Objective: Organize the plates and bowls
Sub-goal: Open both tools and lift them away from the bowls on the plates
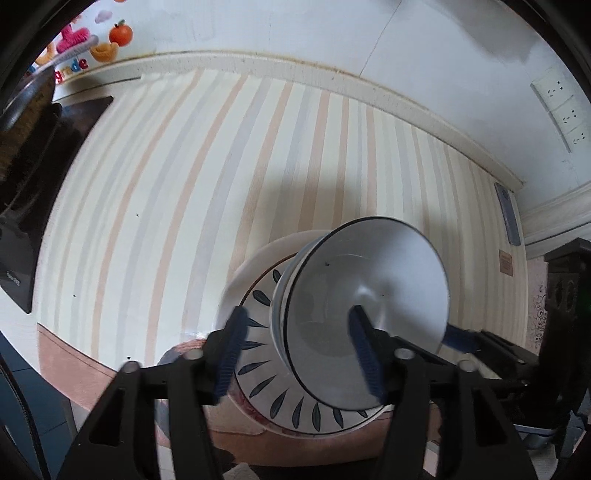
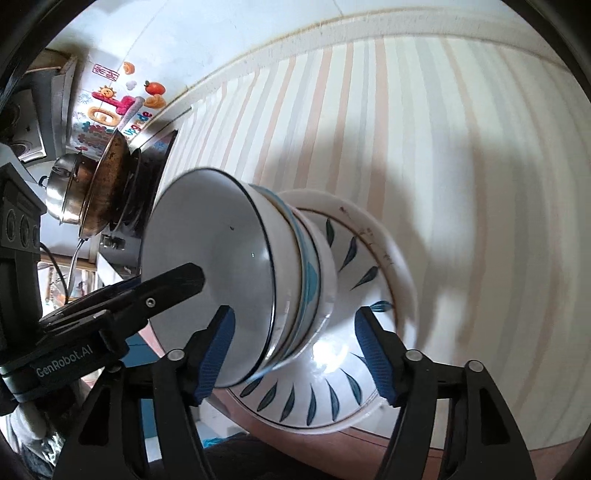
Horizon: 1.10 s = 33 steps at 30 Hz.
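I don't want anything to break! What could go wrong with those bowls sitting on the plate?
1. The stack of bowls stands off-centre on the leaf-patterned plate, so a bump might tip it.
2. Both grippers' jaws stand open beside the top bowl's rim; moving away carelessly could knock it.
3. The plate seems near the table edge.

Striped cloth (image 1: pixel 192 192) in cream, peach and grey covers the worktop ahead of the left gripper. Beyond it, a white wall (image 1: pixel 295 26) carries a fruit sticker (image 1: pixel 118 35), far left of the gripper, and a row of sockets (image 1: pixel 563 107), far right. To the left of the right gripper: a browned pan (image 2: pixel 107 188) beside a steel pot (image 2: pixel 68 192), both on a black stove (image 2: pixel 147 173). A dark flat slab (image 1: pixel 33 206) lies at the cloth's left edge.
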Each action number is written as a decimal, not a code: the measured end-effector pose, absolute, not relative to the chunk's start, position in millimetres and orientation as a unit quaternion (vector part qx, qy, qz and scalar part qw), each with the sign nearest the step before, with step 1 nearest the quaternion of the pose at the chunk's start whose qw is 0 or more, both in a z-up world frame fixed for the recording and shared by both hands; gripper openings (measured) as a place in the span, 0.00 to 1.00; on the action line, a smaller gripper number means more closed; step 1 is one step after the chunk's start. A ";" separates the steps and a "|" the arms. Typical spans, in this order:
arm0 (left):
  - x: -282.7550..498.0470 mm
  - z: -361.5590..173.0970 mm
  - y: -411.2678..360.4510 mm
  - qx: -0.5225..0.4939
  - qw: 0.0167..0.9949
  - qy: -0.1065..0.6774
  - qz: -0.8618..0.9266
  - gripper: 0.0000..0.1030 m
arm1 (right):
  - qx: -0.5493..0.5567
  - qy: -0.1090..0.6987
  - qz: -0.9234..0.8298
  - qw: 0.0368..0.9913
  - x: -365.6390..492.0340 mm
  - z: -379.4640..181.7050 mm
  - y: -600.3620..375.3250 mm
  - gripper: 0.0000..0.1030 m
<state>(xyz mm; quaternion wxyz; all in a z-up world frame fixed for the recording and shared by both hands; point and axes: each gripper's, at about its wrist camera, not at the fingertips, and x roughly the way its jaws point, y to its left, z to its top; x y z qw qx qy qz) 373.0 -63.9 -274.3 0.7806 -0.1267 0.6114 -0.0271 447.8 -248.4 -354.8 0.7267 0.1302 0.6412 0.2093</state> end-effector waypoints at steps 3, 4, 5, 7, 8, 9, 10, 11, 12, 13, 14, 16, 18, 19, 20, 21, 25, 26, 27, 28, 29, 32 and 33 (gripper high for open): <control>366.3 -260.1 -62.7 -0.115 0.797 0.593 -0.009 0.85 | 0.113 0.625 0.196 0.747 443.7 -335.6 -256.8 0.89; 363.6 -255.3 -62.5 -0.110 0.802 0.587 -0.001 0.87 | 0.105 0.619 0.188 0.755 441.9 -327.9 -260.2 0.89; 361.2 -251.3 -62.6 -0.105 0.805 0.583 0.006 0.88 | 0.095 0.612 0.180 0.764 440.3 -319.6 -262.7 0.89; 355.0 -241.3 -63.0 -0.095 0.815 0.571 0.019 0.88 | 0.073 0.590 0.168 0.787 434.3 -301.3 -267.5 0.90; 352.0 -236.8 -63.1 -0.089 0.819 0.566 0.029 0.88 | 0.065 0.578 0.164 0.797 431.2 -292.2 -269.7 0.90; 347.5 -231.0 -63.0 -0.085 0.824 0.560 0.036 0.88 | 0.057 0.570 0.160 0.804 428.7 -284.8 -271.4 0.91; 344.0 -226.8 -63.1 -0.084 0.826 0.556 0.038 0.88 | 0.046 0.559 0.156 0.813 425.3 -275.4 -272.5 0.91; 340.8 -223.3 -62.9 -0.082 0.828 0.553 0.045 0.88 | 0.037 0.550 0.151 0.821 421.8 -267.1 -273.2 0.92; 336.8 -219.0 -63.0 -0.082 0.830 0.550 0.048 0.88 | 0.028 0.541 0.148 0.828 418.3 -257.9 -273.9 0.93; 332.4 -214.6 -63.0 -0.083 0.832 0.546 0.049 0.88 | 0.022 0.534 0.148 0.832 414.9 -249.7 -274.9 0.93; 328.5 -210.0 -63.1 -0.083 0.835 0.542 0.052 0.88 | 0.020 0.528 0.150 0.836 411.1 -241.8 -276.4 0.93; 318.1 -198.4 -62.8 -0.082 0.843 0.529 0.051 0.88 | 0.015 0.515 0.153 0.843 401.5 -226.4 -275.5 0.93; 305.4 -185.8 -62.7 -0.085 0.851 0.517 0.047 0.88 | 0.012 0.502 0.151 0.852 389.8 -211.9 -276.0 0.93; 299.6 -180.5 -62.5 -0.083 0.854 0.512 0.043 0.88 | 0.011 0.498 0.149 0.854 384.3 -206.8 -276.2 0.93; 293.2 -174.2 -62.2 -0.080 0.858 0.506 0.039 0.88 | 0.010 0.496 0.144 0.856 378.2 -200.4 -274.3 0.94; 284.0 -165.4 -61.4 -0.074 0.864 0.496 0.039 0.88 | 0.011 0.492 0.138 0.860 368.6 -192.6 -274.7 0.94; 242.0 -136.8 -54.5 -0.054 0.888 0.457 0.029 0.88 | 0.019 0.464 0.123 0.877 322.0 -162.9 -271.6 0.94; 226.9 -129.1 -51.5 -0.046 0.894 0.446 0.026 0.88 | 0.020 0.457 0.117 0.882 309.0 -157.4 -269.2 0.94; 215.7 -123.6 -50.8 -0.039 0.897 0.439 0.025 0.88 | 0.023 0.447 0.109 0.888 290.3 -148.4 -264.9 0.94; 204.7 -119.4 -48.9 -0.031 0.901 0.433 0.022 0.88 | 0.027 0.441 0.103 0.891 276.8 -142.4 -260.4 0.94; 192.3 -114.9 -46.7 -0.023 0.904 0.427 0.021 0.89 | 0.031 0.436 0.099 0.894 262.3 -136.4 -256.8 0.94; 150.2 -102.6 -38.3 -0.009 0.913 0.407 0.014 1.00 | 0.044 0.417 0.086 0.904 209.9 -119.6 -242.1 0.95; 134.8 -99.2 -34.7 -0.007 0.915 0.403 0.009 1.00 | 0.045 0.410 0.079 0.908 189.3 -113.3 -236.3 0.95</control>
